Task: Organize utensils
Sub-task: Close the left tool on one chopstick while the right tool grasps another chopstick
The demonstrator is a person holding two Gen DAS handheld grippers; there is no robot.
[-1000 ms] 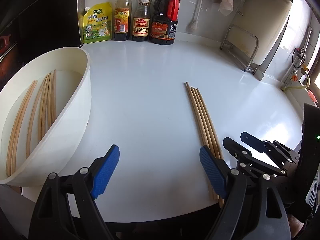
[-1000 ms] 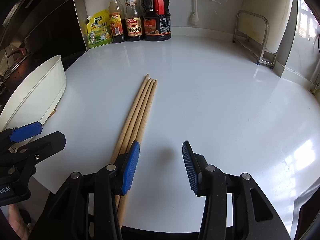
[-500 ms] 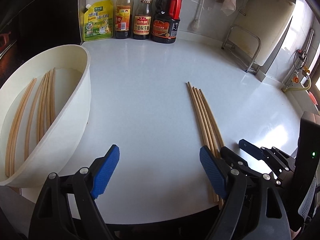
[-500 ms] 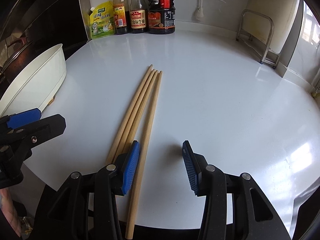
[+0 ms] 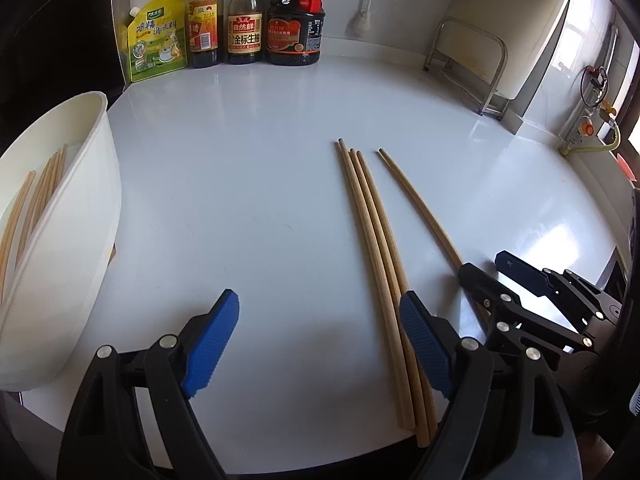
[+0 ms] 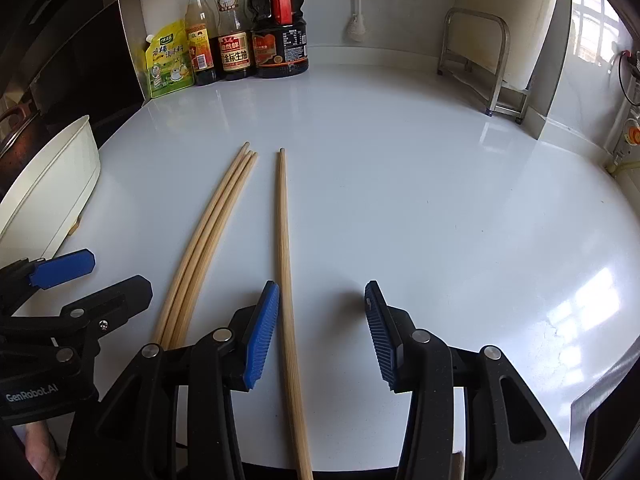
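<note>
Chopsticks, four on our white counter: three bunched, one apart, its near end over the counter's front edge. Our right claw is half open, astride the single stick, pads clear of it. Our left claw gapes wide, empty. "GenRobot.AI" marks its body. Left: white tub holding more chopsticks. Open counter right. Far: yellow pouch, bottles, Chinese labels.

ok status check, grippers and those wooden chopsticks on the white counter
Left gripper open, empty. Right gripper open, straddling the single wooden chopstick, no pad contact seen. Three bundled wooden chopsticks beside it. Path clear.
</note>
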